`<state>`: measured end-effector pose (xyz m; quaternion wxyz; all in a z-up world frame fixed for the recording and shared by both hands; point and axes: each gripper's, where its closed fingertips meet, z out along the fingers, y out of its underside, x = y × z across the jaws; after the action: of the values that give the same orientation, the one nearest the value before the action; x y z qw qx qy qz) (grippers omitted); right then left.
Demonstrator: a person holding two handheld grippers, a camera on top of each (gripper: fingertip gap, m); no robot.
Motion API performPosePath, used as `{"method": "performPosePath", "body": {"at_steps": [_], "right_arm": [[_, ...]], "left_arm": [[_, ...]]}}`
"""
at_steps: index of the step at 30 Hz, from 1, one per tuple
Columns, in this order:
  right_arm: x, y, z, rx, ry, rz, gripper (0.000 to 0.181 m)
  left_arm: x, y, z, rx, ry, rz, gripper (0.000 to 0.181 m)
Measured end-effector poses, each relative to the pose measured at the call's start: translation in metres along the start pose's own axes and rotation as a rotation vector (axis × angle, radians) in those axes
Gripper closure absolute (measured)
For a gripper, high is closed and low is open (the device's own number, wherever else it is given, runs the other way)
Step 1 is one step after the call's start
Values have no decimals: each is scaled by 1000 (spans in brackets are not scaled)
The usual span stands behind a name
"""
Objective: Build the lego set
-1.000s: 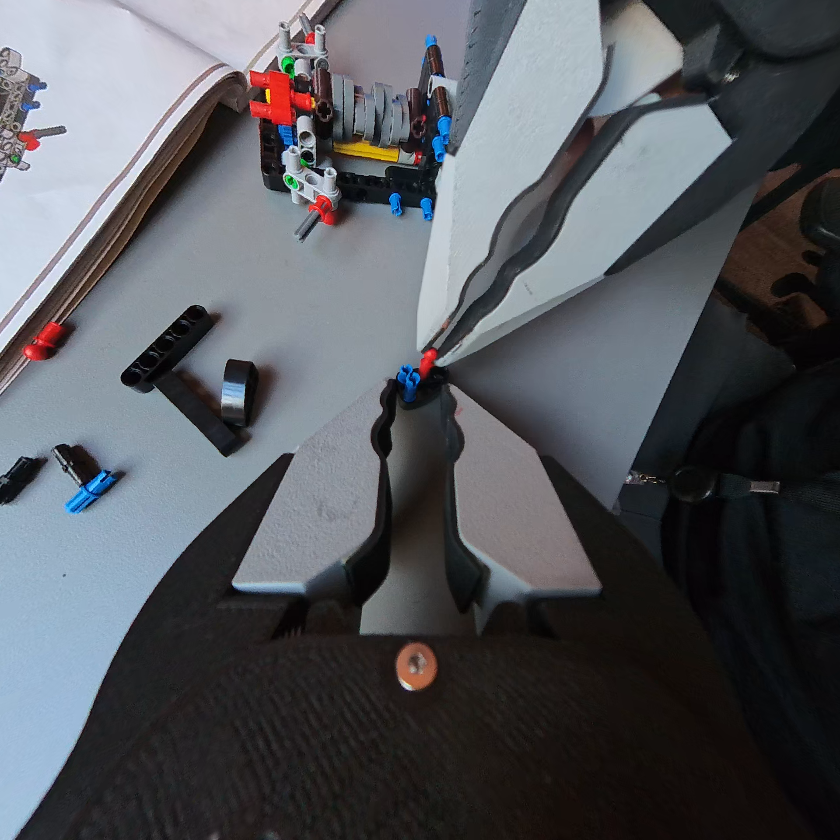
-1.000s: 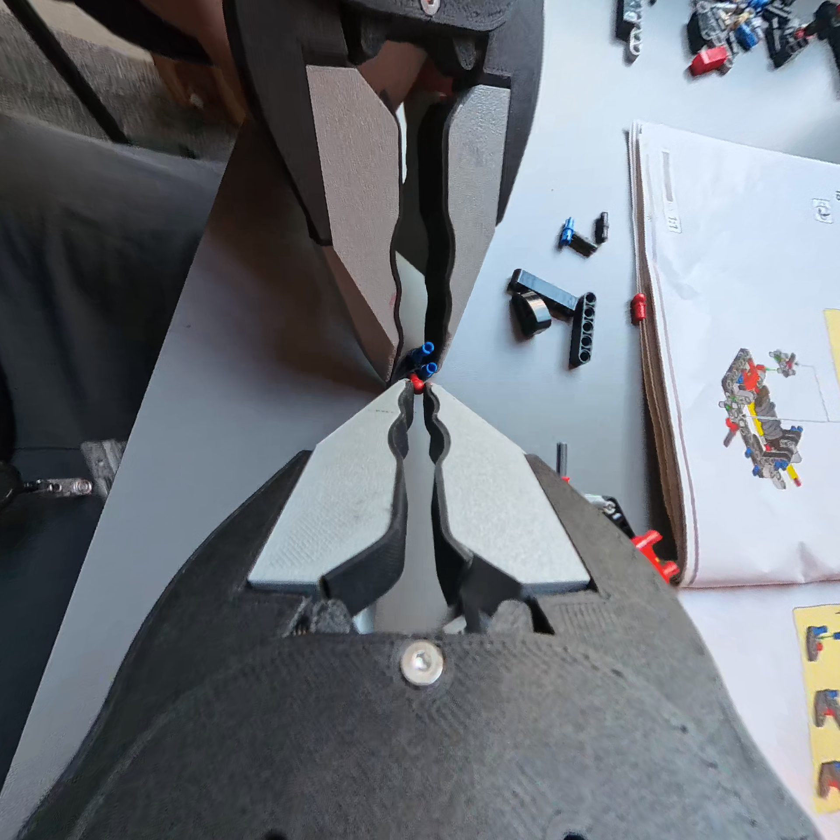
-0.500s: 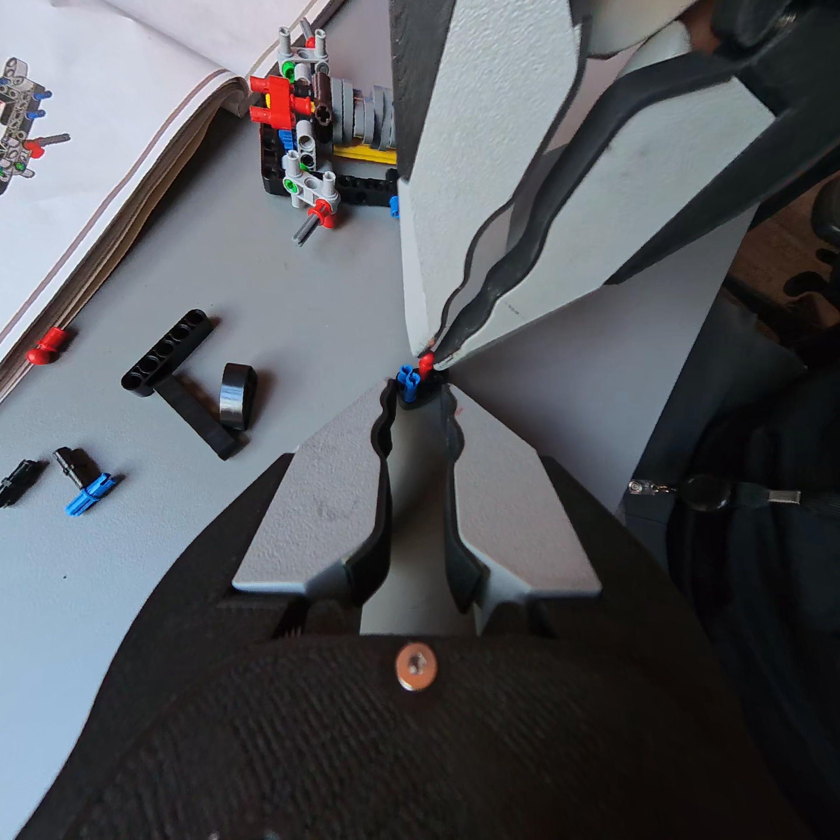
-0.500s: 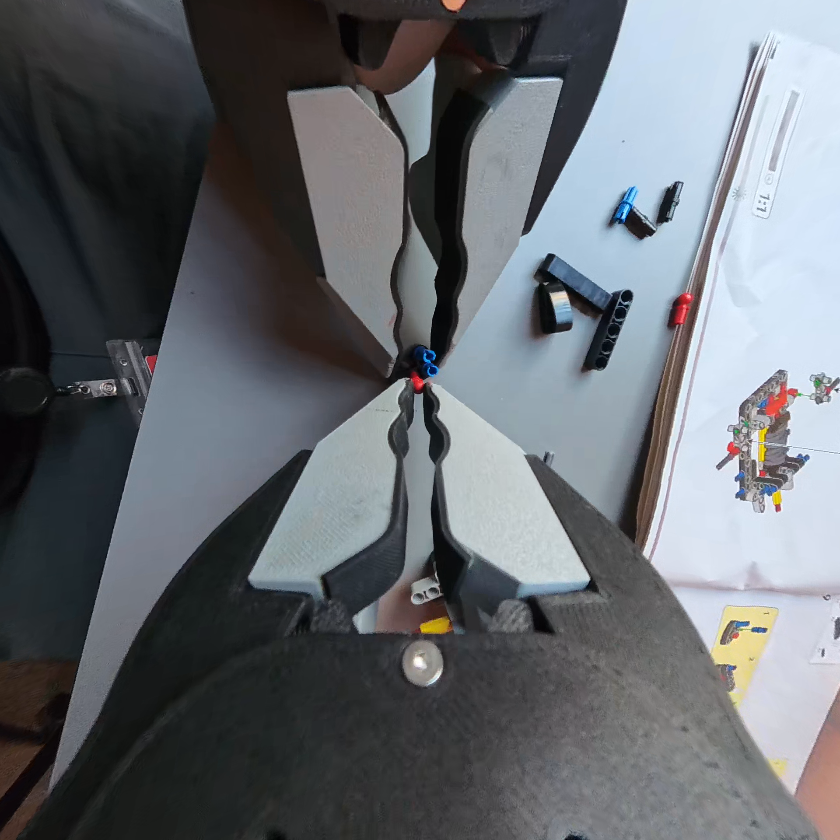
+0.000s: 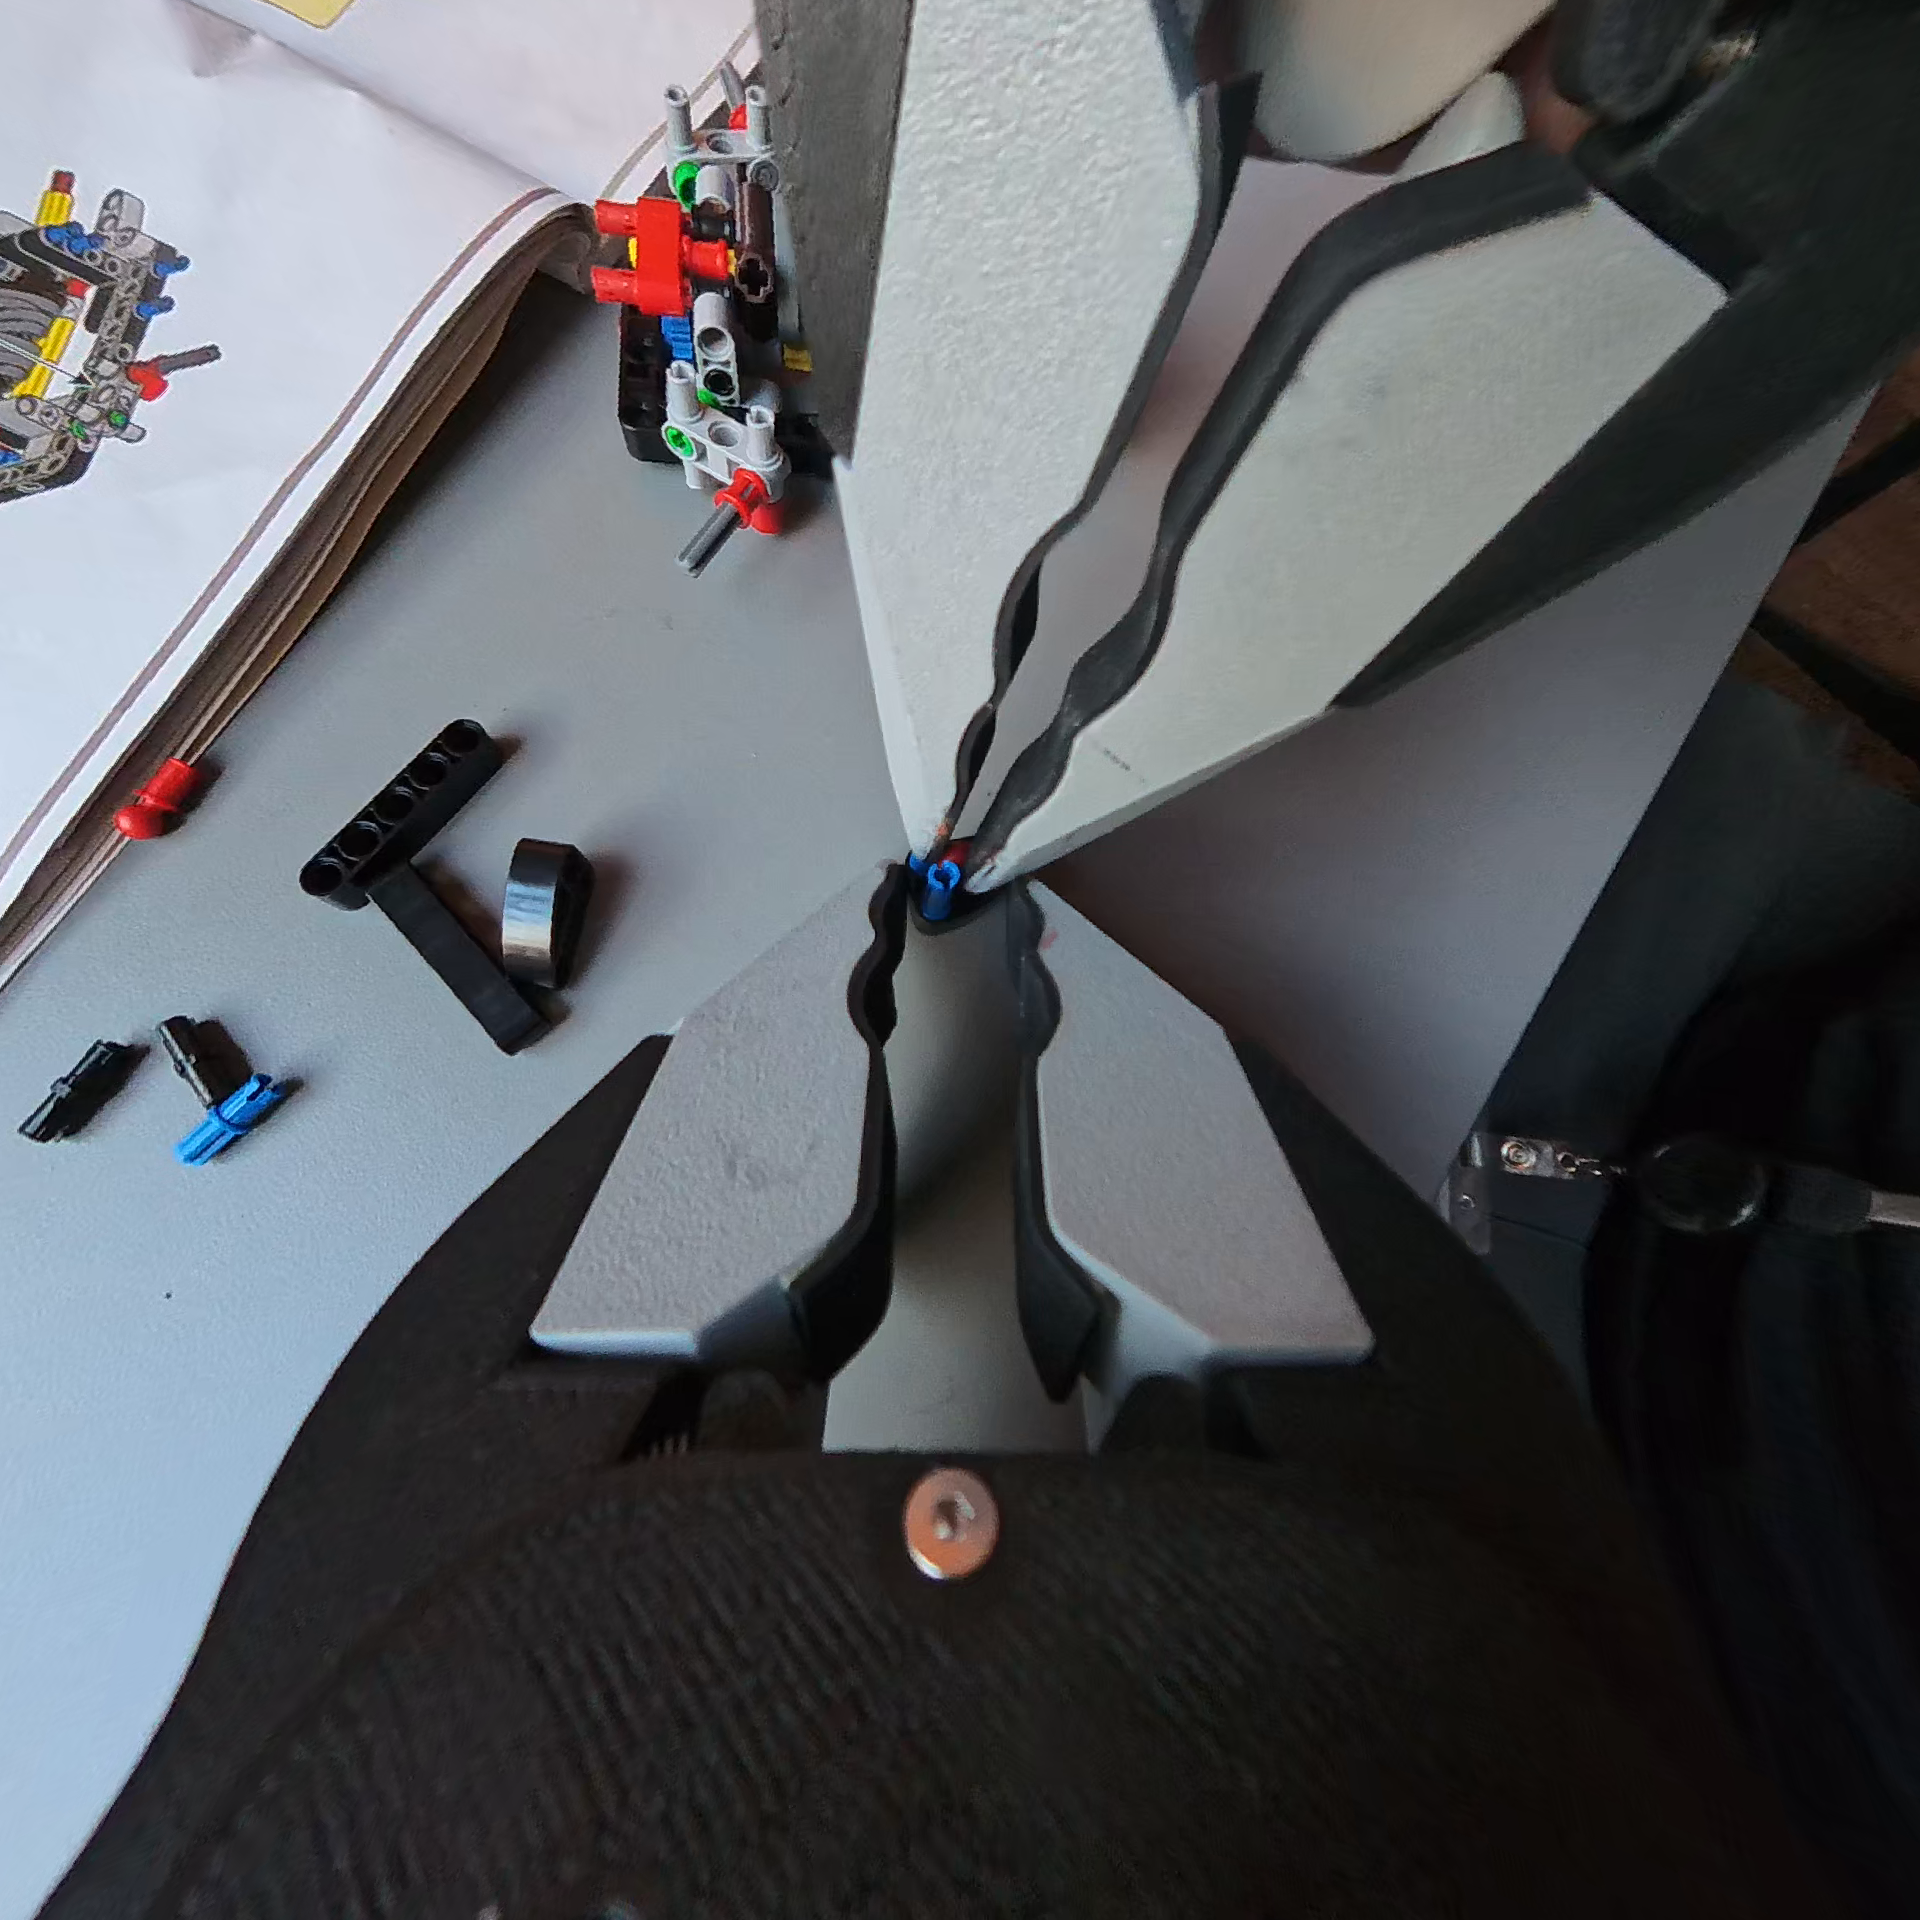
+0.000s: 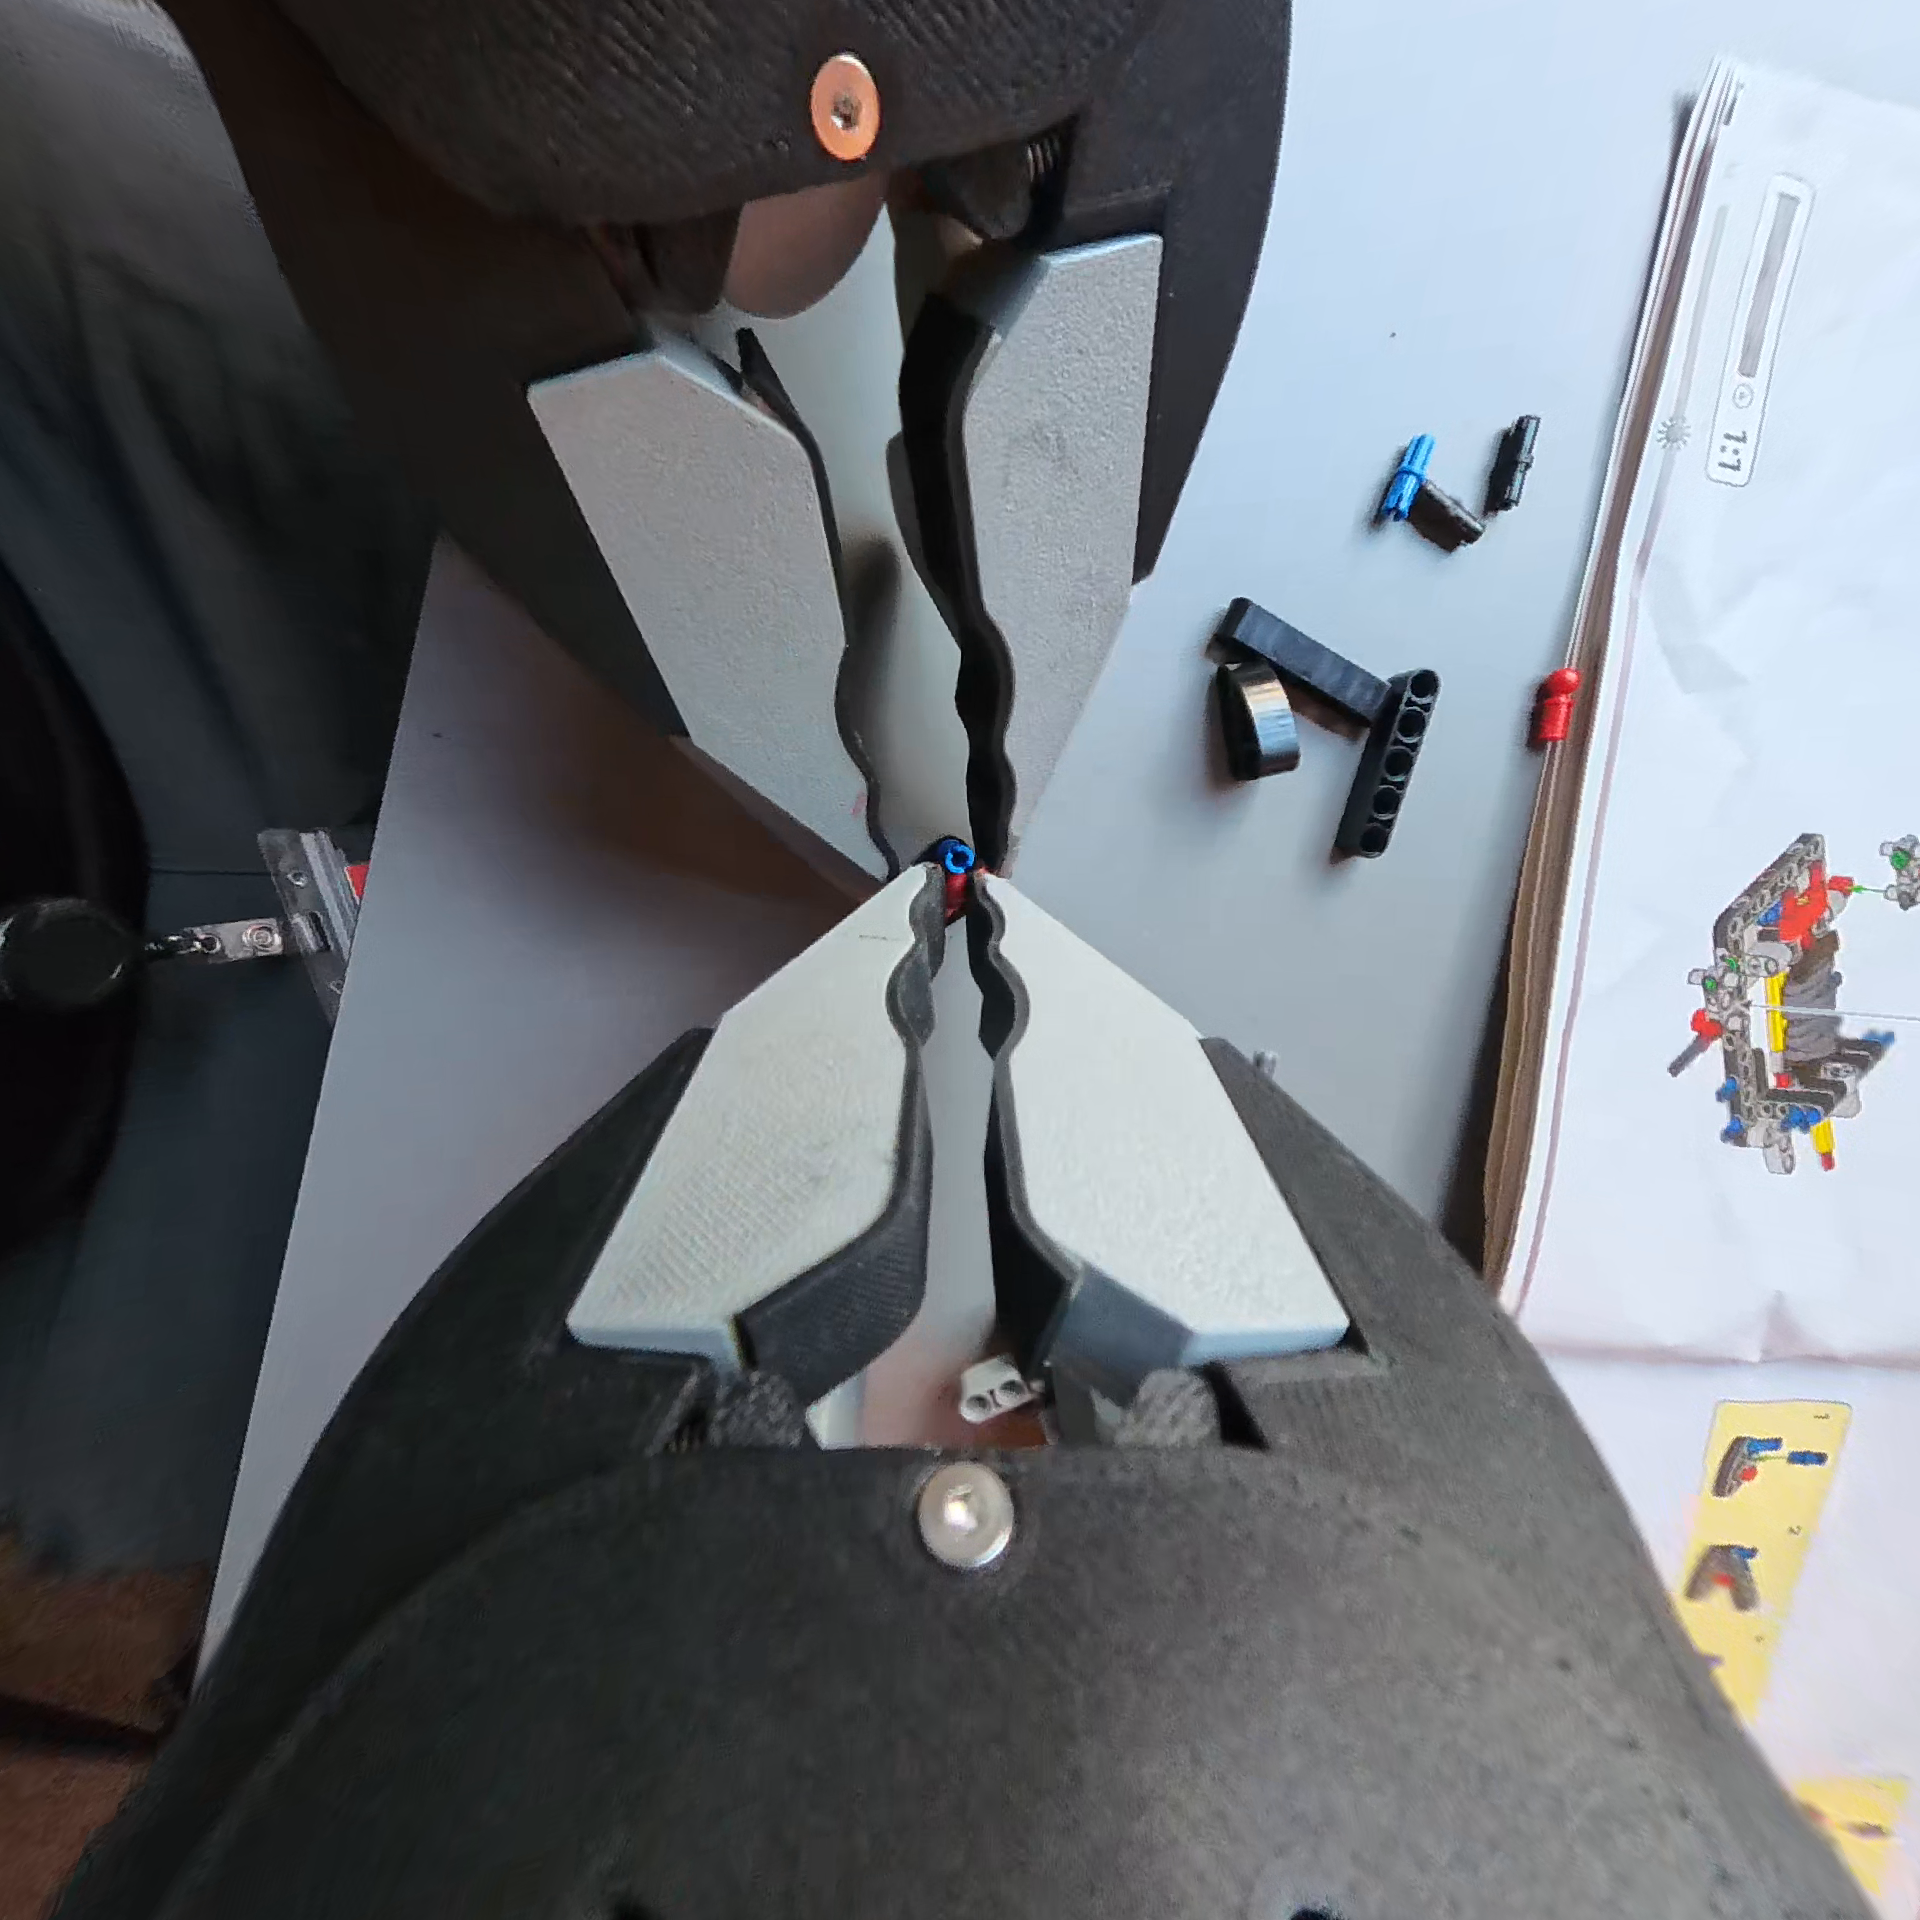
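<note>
My left gripper [image 5: 951, 902] is shut on a small black piece that carries a blue pin [image 5: 938, 885]. My right gripper [image 5: 962, 847] comes down from above, shut on a red pin [image 5: 954, 855]. It holds the red pin against the black piece, tip to tip with the left gripper. In the right wrist view the right gripper [image 6: 956, 889] pinches the red pin [image 6: 953, 902] just below the blue pin [image 6: 958, 856], which the left gripper [image 6: 950, 854] holds. The partly built model [image 5: 717, 343] stands behind, half hidden by the right gripper.
On the grey table [image 5: 623, 675] lie a black beam [image 5: 400, 816], a black curved piece [image 5: 545, 914], a red pin [image 5: 156, 805], a blue pin in a black connector [image 5: 223, 1091] and a black pin [image 5: 78, 1086]. The open instruction booklet [image 5: 260, 208] lies at the left. The table edge and a person's dark clothing are at the right. Less than 4 cm separates the two grippers' tips.
The right gripper has swung left over the model and stands steeper. The red pin sits closer against the black piece. The left gripper has stayed in place.
</note>
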<state>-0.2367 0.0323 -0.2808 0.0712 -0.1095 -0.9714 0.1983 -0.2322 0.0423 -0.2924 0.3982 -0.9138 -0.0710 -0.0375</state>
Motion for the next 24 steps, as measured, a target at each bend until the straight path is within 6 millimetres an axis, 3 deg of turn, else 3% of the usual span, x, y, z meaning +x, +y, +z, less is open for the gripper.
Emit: {"method": "performPosePath", "body": {"at_steps": [1,11,19,24], "right_arm": [[0,0,0,13,-8,16,179],[1,3,-4,239,23,131,179],[3,11,-3,200,118,67,179],[4,6,-4,184,127,26,179]], "left_arm": [[0,0,0,0,4,-1,164],[-1,0,-1,2,6,-16,164],[-2,0,-1,2,-6,-16,164],[-3,0,-1,3,-6,-24,164]]}}
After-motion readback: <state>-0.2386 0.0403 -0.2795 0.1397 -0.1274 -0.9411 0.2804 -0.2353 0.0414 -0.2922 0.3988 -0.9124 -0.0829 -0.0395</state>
